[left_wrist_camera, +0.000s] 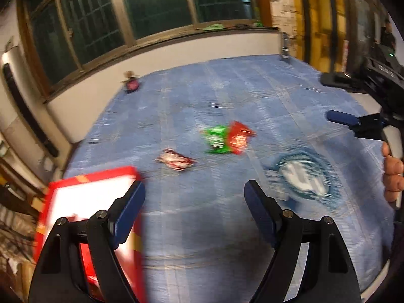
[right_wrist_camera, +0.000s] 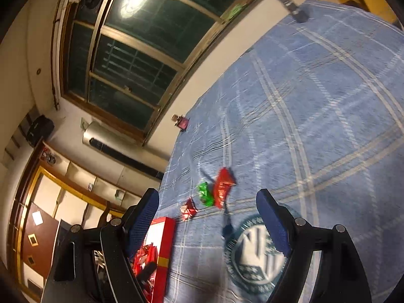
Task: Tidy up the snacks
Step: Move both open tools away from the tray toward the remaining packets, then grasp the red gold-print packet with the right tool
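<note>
Your left wrist view shows what the right one cannot: your right gripper [left_wrist_camera: 335, 98] reaching in from the right edge, with your hand [left_wrist_camera: 392, 174] on its handle. Its jaws stand apart with nothing between them. Your left gripper [left_wrist_camera: 194, 199] is also spread wide and empty above the blue checked cloth [left_wrist_camera: 252, 96].

Your right wrist view, with its own gripper [right_wrist_camera: 208, 208] just as open, looks into the red box [right_wrist_camera: 165, 250] at the cloth's near left edge. Red snack packets [right_wrist_camera: 145, 253] lie heaped inside it; in the left view the box [left_wrist_camera: 96, 184] is glare-white and its contents are mostly washed out.

3 snacks lie loose on the cloth beyond the box: a small red-and-white packet [left_wrist_camera: 175, 160], then a green packet [left_wrist_camera: 216, 139] touching a larger red packet [left_wrist_camera: 238, 136].

A small pink object [left_wrist_camera: 131, 83] sits at the far edge near the window [left_wrist_camera: 101, 22].
</note>
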A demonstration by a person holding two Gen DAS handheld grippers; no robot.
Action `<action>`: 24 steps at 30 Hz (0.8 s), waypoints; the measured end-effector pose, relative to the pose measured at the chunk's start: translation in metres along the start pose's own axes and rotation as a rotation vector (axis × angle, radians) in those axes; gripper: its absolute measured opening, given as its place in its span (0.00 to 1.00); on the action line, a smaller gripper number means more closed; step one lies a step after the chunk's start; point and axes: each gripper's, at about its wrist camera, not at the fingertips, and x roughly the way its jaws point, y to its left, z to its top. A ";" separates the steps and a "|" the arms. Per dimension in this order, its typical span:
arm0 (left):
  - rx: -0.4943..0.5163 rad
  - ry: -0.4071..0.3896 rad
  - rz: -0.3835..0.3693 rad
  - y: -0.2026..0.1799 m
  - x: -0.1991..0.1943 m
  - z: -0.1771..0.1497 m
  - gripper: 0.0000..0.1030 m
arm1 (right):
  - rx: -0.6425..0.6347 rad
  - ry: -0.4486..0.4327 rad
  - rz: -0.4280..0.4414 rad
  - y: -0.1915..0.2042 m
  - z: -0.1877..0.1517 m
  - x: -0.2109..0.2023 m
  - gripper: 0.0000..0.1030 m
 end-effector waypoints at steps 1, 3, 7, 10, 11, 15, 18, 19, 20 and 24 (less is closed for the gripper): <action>-0.002 0.001 0.018 0.009 0.002 0.002 0.79 | -0.006 0.016 0.000 0.005 0.000 0.010 0.80; -0.006 0.013 0.050 0.027 0.008 0.008 0.79 | -0.012 0.061 -0.011 0.014 0.000 0.033 0.80; -0.018 0.022 0.063 0.051 0.016 0.011 0.79 | -0.009 0.125 -0.032 0.024 -0.008 0.076 0.80; -0.013 0.029 0.040 0.056 0.027 0.012 0.79 | 0.009 0.156 -0.057 0.023 -0.011 0.102 0.79; -0.007 0.029 0.034 0.056 0.030 0.013 0.79 | 0.019 0.161 -0.066 0.022 -0.012 0.111 0.79; -0.011 0.056 0.030 0.058 0.049 0.012 0.79 | 0.022 0.163 -0.097 0.016 -0.013 0.124 0.78; -0.033 0.077 0.010 0.059 0.060 0.014 0.79 | 0.037 0.169 -0.111 0.011 -0.013 0.132 0.78; -0.035 0.079 0.005 0.059 0.062 0.014 0.79 | 0.038 0.176 -0.116 0.010 -0.014 0.135 0.78; -0.034 0.082 0.011 0.059 0.065 0.014 0.79 | 0.033 0.183 -0.132 0.010 -0.014 0.139 0.79; -0.028 0.095 0.016 0.062 0.070 0.011 0.79 | 0.014 0.197 -0.173 0.009 -0.013 0.153 0.79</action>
